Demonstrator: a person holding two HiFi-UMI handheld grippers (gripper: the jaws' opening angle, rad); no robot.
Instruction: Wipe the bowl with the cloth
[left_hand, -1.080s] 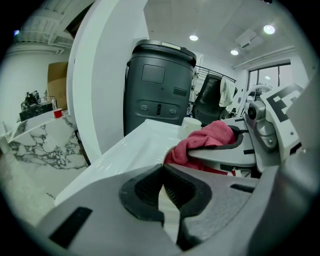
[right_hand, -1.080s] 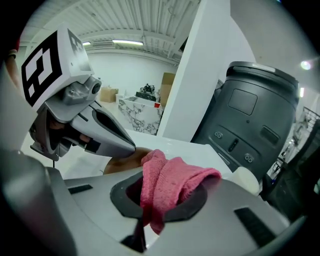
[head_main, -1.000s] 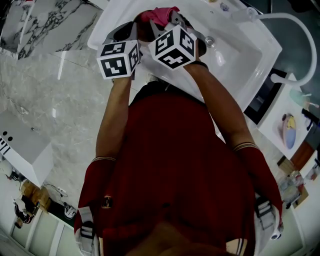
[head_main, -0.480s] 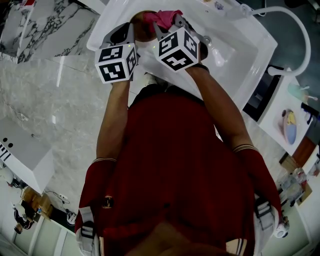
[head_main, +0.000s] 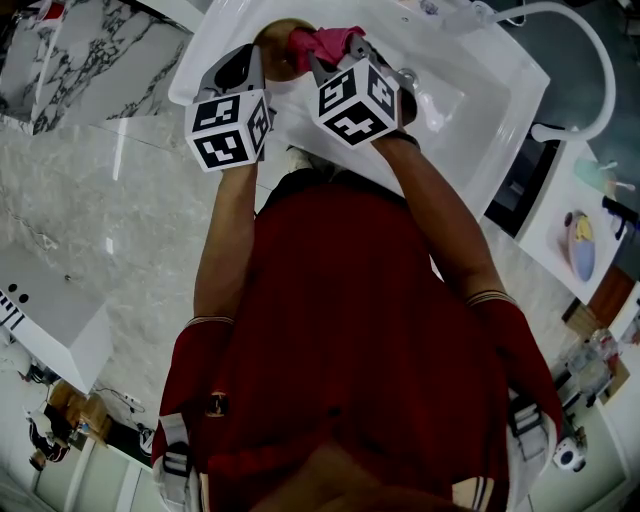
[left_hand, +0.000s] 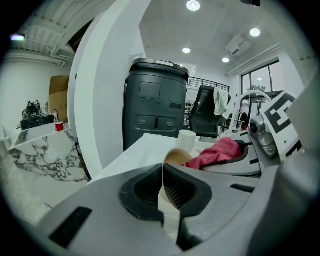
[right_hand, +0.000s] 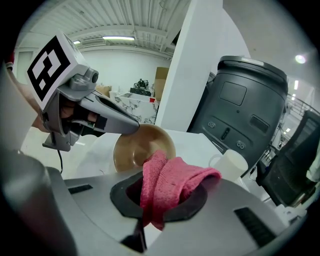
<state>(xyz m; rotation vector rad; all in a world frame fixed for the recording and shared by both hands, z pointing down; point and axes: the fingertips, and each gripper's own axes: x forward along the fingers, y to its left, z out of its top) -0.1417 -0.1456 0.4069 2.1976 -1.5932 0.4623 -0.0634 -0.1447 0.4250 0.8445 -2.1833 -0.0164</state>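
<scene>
A tan bowl (head_main: 275, 42) is held tilted over the white sink (head_main: 480, 110). My left gripper (head_main: 257, 60) is shut on its rim. In the left gripper view the rim runs edge-on between the closed pads, and the bowl (left_hand: 175, 157) shows just beyond my left gripper (left_hand: 163, 171). My right gripper (right_hand: 161, 194) is shut on a pink cloth (right_hand: 172, 181). The cloth's folded end lies against the lower inner side of the bowl (right_hand: 135, 147). In the head view the cloth (head_main: 325, 42) sits right beside the bowl.
A white mug (right_hand: 227, 165) stands on the white counter behind the bowl, and a dark grey bin (right_hand: 240, 97) rises behind it. A curved white faucet (head_main: 585, 50) arches over the sink's right side. Marble floor (head_main: 90, 200) lies to the left.
Both grippers have moved a little farther from the body over the sink, still together. More of the bowl now shows past the left jaws. Both grips are unchanged.
</scene>
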